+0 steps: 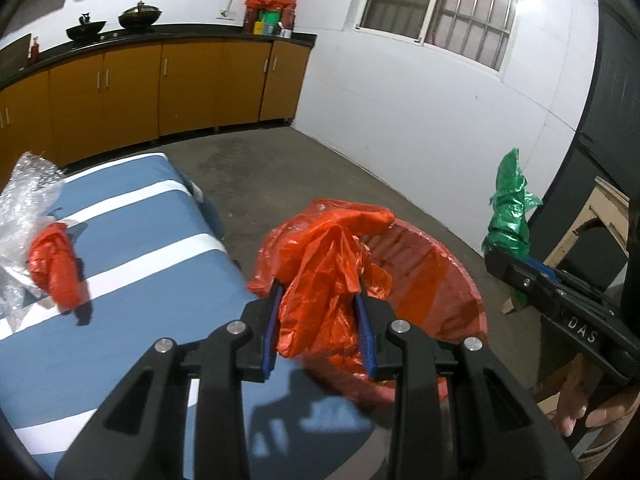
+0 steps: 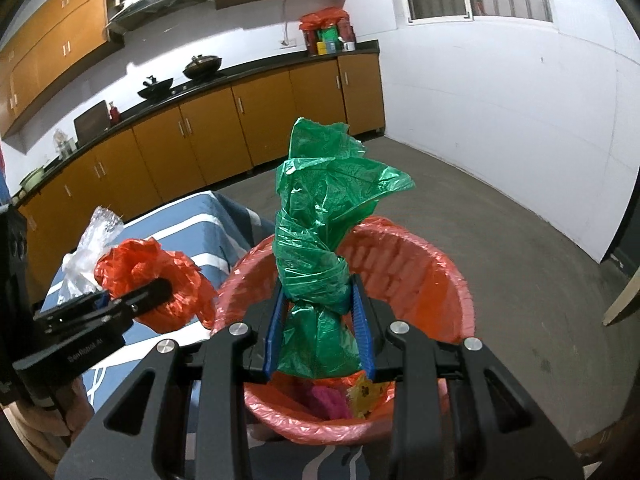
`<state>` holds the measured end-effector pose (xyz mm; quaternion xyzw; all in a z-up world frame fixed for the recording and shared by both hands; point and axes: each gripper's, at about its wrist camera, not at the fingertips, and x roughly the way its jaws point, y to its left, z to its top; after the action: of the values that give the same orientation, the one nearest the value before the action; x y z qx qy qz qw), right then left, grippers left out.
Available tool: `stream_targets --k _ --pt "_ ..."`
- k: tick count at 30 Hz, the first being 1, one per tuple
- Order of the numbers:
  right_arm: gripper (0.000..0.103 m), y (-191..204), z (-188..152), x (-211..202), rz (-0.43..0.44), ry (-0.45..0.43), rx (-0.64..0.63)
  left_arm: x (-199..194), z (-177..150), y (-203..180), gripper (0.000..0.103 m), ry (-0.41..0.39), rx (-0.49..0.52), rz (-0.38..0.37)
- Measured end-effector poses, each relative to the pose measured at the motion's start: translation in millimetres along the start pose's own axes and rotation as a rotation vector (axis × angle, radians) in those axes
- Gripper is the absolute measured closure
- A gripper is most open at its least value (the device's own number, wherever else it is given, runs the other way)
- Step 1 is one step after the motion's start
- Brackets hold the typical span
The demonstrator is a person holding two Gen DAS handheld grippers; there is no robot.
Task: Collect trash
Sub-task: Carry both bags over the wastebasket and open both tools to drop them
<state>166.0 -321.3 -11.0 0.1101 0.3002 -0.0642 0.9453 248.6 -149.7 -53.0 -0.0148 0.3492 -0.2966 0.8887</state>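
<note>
A: Why are both tools up over the bin (image 2: 448, 280)?

B: Looks like drop position. L tool (image 1: 320, 300) is clamped on a crumpled red bag (image 1: 328, 264), with the bin rim just ahead and to its right. R tool (image 2: 320, 300) is clamped on a twisted green bag (image 2: 316, 240), bin directly ahead and below. Both blue pads (image 2: 362, 320) press into plastic, so neither tool is apart.

A: So release comes next?

B: Prob. The R one sits more squarely over the opening; the L one seems nearer the rim, w/ the bag partly overhanging it. Light film, so it may cling to the pads when let go.

A: Anything in the bin already?

B: Yes, under the R tool: pink and yellow scraps at the bottom, inside a reddish liner.

A: More trash left?

B: To the L tool's left, another red wad (image 1: 56, 264) and clear bubble wrap (image 1: 24, 200) lie on the tabletop (image 1: 132, 264), blue cloth w/ white stripes.

A: Room?

B: Kitchen: orange cabinets (image 2: 208, 132), dark counter w/ woks, barred window (image 1: 440, 4), white wall, bare concrete floor (image 2: 500, 220).
</note>
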Motion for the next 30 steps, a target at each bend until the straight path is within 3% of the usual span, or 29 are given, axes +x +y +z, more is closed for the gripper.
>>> stream_targets --k 11,14,18,20,25,30 --pt "0.070 -17 11 8 -0.001 -0.026 0.063 28 9 -10 0.066 0.033 -0.001 -0.046" --pt "0.064 -22 14 10 -0.004 -0.032 0.079 35 9 -9 0.055 0.046 -0.008 -0.049" --pt "0.050 -25 14 12 -0.017 -0.037 0.087 39 5 -6 0.048 0.059 -0.018 -0.053" --pt "0.048 -26 13 12 -0.023 -0.037 0.085 41 3 -5 0.044 0.068 -0.024 -0.056" --pt "0.048 -28 10 12 -0.033 -0.030 0.081 34 0 7 0.040 0.060 -0.035 -0.007" --pt "0.048 -19 7 10 -0.047 -0.030 0.049 10 -5 26 0.032 0.008 -0.047 0.109"
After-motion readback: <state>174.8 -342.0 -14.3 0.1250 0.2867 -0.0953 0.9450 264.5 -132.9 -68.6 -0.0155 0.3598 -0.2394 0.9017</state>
